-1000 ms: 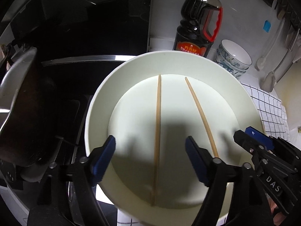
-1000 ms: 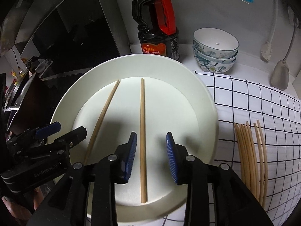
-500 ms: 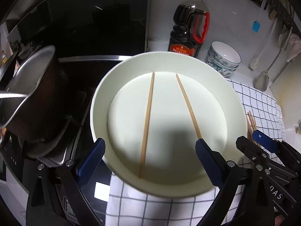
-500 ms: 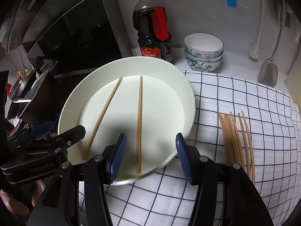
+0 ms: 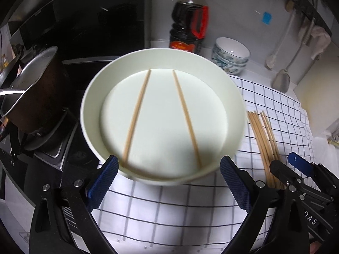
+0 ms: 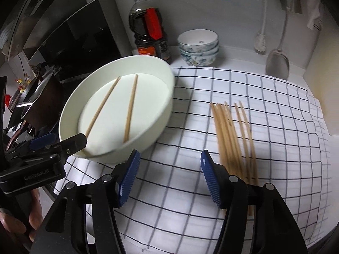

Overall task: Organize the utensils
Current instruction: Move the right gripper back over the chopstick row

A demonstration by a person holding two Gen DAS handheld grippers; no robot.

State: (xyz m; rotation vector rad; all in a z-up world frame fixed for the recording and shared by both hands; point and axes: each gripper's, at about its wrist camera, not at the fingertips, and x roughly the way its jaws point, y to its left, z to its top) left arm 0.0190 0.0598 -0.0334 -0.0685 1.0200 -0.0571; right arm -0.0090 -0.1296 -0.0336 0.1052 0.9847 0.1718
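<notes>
A white round dish (image 5: 93, 97) holds two wooden chopsticks (image 5: 136, 116), lying apart from each other. It also shows in the right wrist view (image 6: 70, 110), with the chopsticks (image 6: 130, 108) inside. A bundle of several chopsticks (image 5: 264, 135) lies on the checked cloth (image 5: 169, 207) to the dish's right; it shows in the right wrist view (image 6: 233, 131) too. My left gripper (image 5: 167, 182) is open and empty just in front of the dish. My right gripper (image 6: 169, 177) is open and empty over the cloth, between dish and bundle.
A dark soy sauce bottle (image 5: 189, 21) and stacked patterned bowls (image 5: 231, 55) stand at the back wall. A metal pot (image 5: 31, 91) sits on the black stove to the left. A spatula (image 6: 277, 59) and a brush (image 6: 261, 42) hang at the back right.
Both grippers have pulled back from the dish and opened wider. The right gripper has swung right, toward the chopstick bundle. The two chopsticks stay in the dish.
</notes>
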